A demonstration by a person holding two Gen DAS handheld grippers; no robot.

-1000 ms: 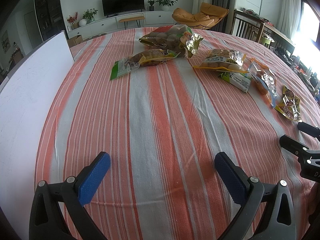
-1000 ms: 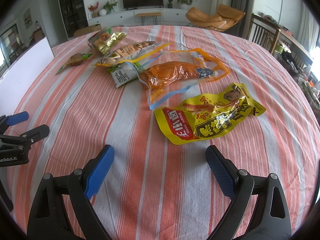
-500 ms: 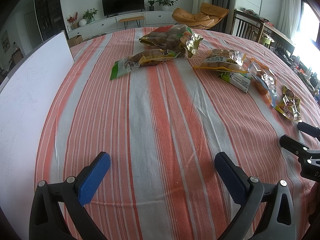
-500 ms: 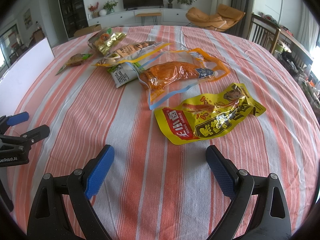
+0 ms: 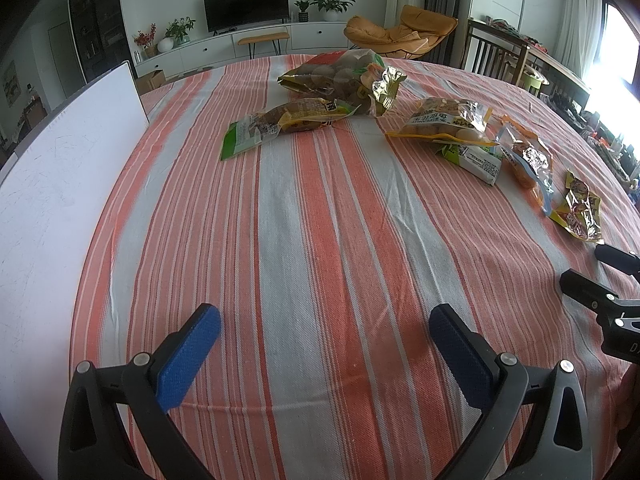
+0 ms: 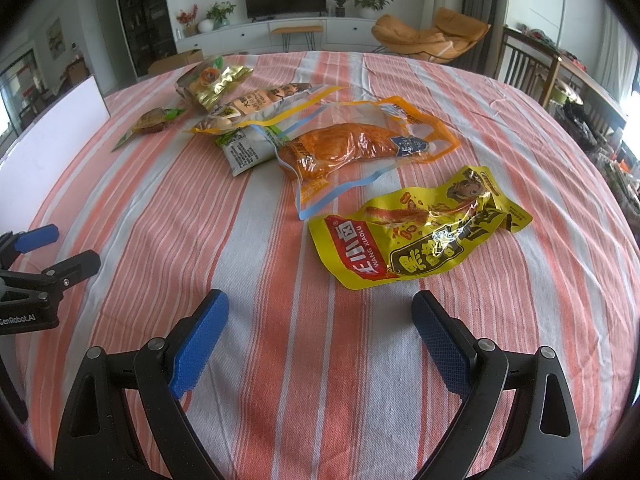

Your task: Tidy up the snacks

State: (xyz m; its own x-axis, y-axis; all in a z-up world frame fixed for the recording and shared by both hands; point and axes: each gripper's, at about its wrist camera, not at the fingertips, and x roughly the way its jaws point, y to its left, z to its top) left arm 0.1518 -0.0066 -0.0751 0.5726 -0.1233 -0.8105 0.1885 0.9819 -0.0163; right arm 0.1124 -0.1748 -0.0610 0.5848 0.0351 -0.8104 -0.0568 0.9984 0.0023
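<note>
While both claws stand wide apart and empty, nothing looks sorted yet. Right claw hovers just short of the yellow packet; left claw faces bare striped cloth. Remaining packets lie scattered farther back. White board bounds the left edge; open room lies between.

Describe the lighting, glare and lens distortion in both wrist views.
Left wrist view: daylight blows out the window at the right edge; the striped tablecloth bulges in fisheye curvature, with dark corners. Right wrist view: even, softer light; glare spots on the yellow snack bag and the clear orange pouch; the same barrel bulge and dark corners. Both stay sharp, without motion blur.
</note>
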